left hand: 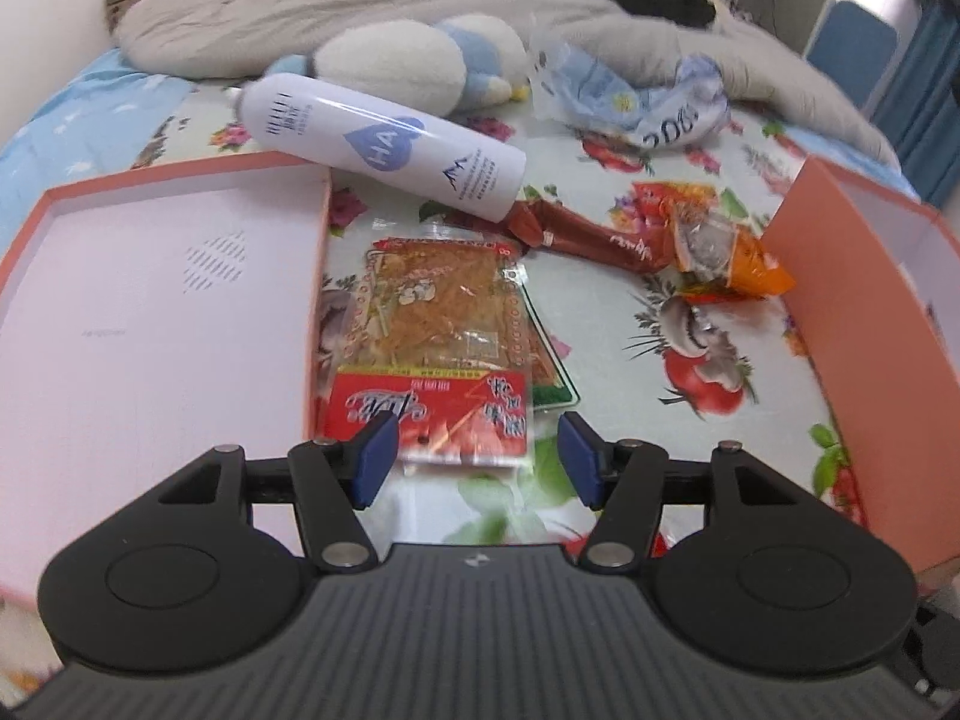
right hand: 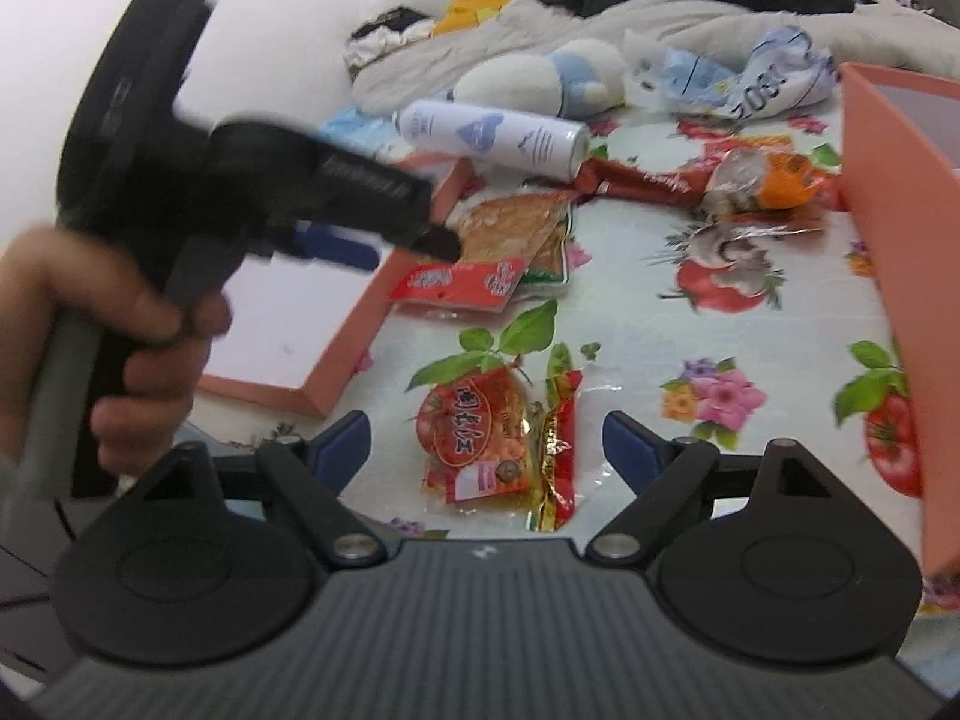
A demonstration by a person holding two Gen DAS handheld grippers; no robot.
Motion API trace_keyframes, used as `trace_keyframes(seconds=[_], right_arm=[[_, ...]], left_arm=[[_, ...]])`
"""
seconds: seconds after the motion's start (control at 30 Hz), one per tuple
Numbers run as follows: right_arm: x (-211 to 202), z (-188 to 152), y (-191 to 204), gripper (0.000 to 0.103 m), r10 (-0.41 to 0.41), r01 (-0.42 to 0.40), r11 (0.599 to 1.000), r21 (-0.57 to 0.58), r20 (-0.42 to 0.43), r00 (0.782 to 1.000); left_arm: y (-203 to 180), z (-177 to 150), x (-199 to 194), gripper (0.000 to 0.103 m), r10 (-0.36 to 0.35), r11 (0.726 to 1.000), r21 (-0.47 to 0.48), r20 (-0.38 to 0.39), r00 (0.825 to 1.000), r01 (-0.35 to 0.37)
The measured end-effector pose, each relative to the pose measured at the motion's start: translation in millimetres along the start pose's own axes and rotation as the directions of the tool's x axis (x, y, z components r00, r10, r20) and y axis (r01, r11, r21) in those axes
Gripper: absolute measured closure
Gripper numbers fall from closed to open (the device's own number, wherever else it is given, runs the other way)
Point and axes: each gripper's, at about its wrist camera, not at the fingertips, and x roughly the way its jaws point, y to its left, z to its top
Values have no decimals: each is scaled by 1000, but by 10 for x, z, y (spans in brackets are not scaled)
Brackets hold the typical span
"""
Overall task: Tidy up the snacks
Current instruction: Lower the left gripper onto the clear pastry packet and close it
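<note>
Both pairs of blue-padded fingers stand apart with nothing clamped: the left gripper (left hand: 477,459) has its jaws moderately spread over the near red end of a flat snack packet (left hand: 438,324), whose edge lies between the pads without either visibly pressing it, and the right gripper (right hand: 486,450) is spread wide above a small red-and-yellow snack pouch (right hand: 501,441) lying loose on the floral sheet (right hand: 660,324). Only the right wrist view shows that pouch, and it alone shows the person's hand (right hand: 114,330) gripping the left tool's handle. The left wrist view gives the clearer look at the shallow pink lid (left hand: 150,312) just beside the flat packet, its white inside bare. Both views show the white spray can (left hand: 384,144) lying on its side, a brown stick wrapper (left hand: 600,234) touching its cap end, an orange wrapper (left hand: 729,255) next to that, and the taller pink box (left hand: 840,276) at the right edge. Farther back lie a plush toy (left hand: 414,60) and crumpled blue bags (left hand: 636,96).
</note>
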Motion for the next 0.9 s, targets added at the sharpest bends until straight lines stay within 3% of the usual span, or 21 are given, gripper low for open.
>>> trace_keyframes(seconds=[0.07, 0.2, 0.37, 0.5, 0.6, 0.77, 0.9], right_arm=[[109, 14, 33, 18, 2, -2, 1000, -12, -21, 1000], [302, 51, 71, 18, -31, 30, 999, -36, -54, 998], [523, 25, 24, 16, -58, 53, 998, -43, -129, 990], [544, -39, 95, 13, -82, 65, 990, -125, -131, 988], [567, -92, 134, 12, -93, 70, 981, -181, -124, 988], [557, -98, 130, 12, -95, 72, 981, -180, -121, 988], [550, -145, 162, 15, -112, 91, 974, -207, -91, 990]], left_arm=[[-26, 62, 107, 39, 18, 999, 27, -4, 1000, -17], [-97, 212, 316, 22, 24, 996, 84, -9, 1000, -23], [-143, 357, 628, 21, 45, 991, 127, -34, 998, -41], [-160, 373, 848, 21, 89, 982, 168, -49, 995, -80], [-91, 363, 972, 21, 86, 988, 131, -56, 995, -78], [87, 344, 1052, 22, 55, 998, 22, -42, 998, -54], [124, 306, 1046, 25, 37, 999, 6, -39, 999, -37]])
